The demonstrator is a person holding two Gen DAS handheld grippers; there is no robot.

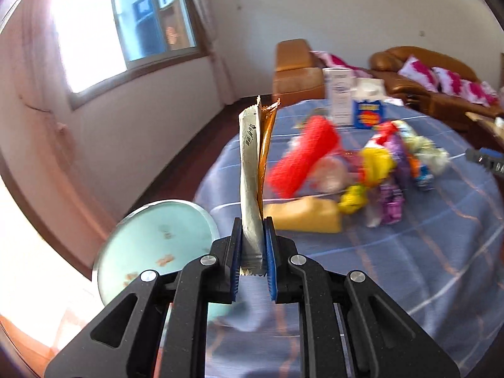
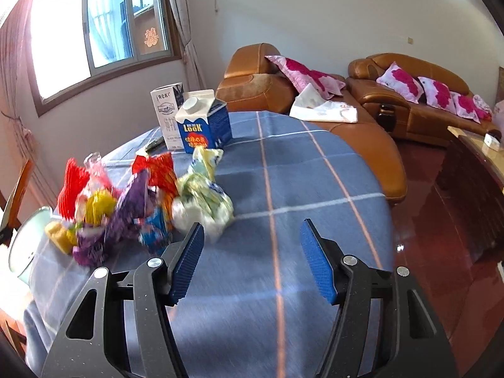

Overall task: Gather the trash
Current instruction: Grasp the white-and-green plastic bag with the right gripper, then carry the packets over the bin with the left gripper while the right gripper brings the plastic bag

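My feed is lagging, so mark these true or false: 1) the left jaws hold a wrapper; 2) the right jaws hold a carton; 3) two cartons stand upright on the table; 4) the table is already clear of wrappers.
1) True: the left gripper is shut on a silver wrapper.
2) False: the right gripper is open and empty.
3) True: a blue carton and a white carton stand side by side.
4) False: a pile of wrappers lies on the blue cloth.
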